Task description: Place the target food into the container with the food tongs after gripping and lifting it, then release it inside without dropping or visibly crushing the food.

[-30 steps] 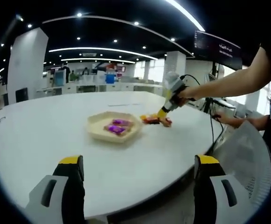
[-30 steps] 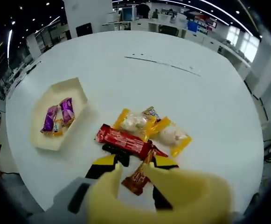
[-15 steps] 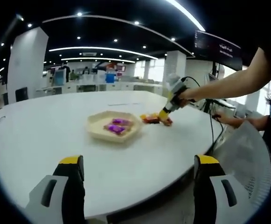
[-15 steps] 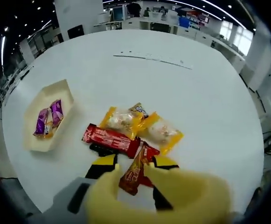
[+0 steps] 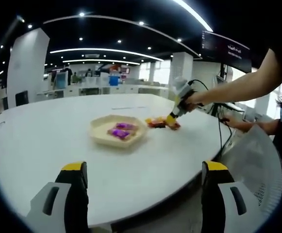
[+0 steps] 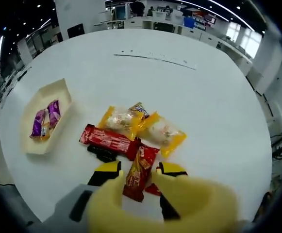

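- Red-brown snack packet [image 6: 136,173] now sits clear of the heap, pinched between the right gripper [image 6: 138,171] fingers; a second ago its lower end was still down among the other wrappers, so this reads as the lift under way.
- Meaning for the task: grip looks made and the carry to the tray [image 6: 31,145] comes next, with the release not yet done.
- Right gripper fingers are nearly together on the packet, one yellow-black tip each side. No tongs can be made out; the fingers seem to do the job themselves.
- Packet hangs tilted, glossy foil, long and narrow, lightly creased at the pinch but not visibly squashed. Looks light and slippery, so it could slide out in the swing.
- Left on the worktop [image 6: 189,92], toward its near edge: a long red bar [image 6: 107,140], two yellow bags [image 6: 141,126] and something dark [image 6: 101,154] under the bar.
- Tray lies well apart from the heap, toward the far-left edge in the right gripper view, already holding purple sweets [image 6: 43,121].
- Left gripper [image 5: 143,194] hangs off the worktop edge, fingers wide apart, holding nothing.
- From the left gripper view the right gripper [image 5: 178,101] is over the heap, beside the tray [image 5: 102,138].
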{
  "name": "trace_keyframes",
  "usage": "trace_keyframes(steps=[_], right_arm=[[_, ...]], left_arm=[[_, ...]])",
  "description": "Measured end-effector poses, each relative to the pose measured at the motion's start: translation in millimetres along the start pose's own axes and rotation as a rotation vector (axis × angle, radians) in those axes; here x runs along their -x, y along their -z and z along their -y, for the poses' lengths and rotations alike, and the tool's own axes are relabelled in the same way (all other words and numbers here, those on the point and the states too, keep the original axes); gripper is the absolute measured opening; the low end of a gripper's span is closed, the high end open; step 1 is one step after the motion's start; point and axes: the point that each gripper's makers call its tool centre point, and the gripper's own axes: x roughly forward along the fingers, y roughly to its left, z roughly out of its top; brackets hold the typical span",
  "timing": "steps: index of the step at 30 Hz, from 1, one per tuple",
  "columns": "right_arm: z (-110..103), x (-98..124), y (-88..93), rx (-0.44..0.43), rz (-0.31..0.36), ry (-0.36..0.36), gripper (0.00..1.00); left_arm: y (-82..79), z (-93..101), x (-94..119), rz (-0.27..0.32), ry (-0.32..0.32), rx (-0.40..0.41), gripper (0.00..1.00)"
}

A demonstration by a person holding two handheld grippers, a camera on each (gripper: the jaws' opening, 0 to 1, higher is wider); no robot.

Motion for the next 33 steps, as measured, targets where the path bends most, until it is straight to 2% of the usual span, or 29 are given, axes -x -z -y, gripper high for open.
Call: trace_keyframes(steps=[4, 7, 8, 10, 12, 33], right_arm=[[-5.4, -3.8, 1.0, 0.020, -0.011, 0.001, 0.30], [-7.1, -9.6, 9.5, 0.026, -0.037, -0.002, 0.29], [-3.4, -7.3, 6.6, 0.048, -0.034, 0.029, 0.29], [-7.7, -8.1, 3.3, 0.072, -0.027, 0.018, 0.29], [-7.1, -7.5, 3.0, 0.047, -0.024, 0.016, 0.29], [-3.0, -6.1, 8.8, 0.052, -0.032, 0.021, 0.25]], left_arm=[[0.4, -0.1, 0.3, -0.002, -0.002, -0.001, 0.94], [0.4, -0.2, 0.3, -0.001, -0.003, 0.000, 0.94], [0.4, -0.3, 0.3, -0.001, -0.004, 0.000, 0.94], [0.4, -0.4, 0.3, -0.001, -0.005, 0.002, 0.94], [0.4, -0.2, 0.3, -0.001, -0.004, 0.001, 0.94], [3.7, 1.1, 0.0, -0.025, 0.002, 0.010, 0.92]])
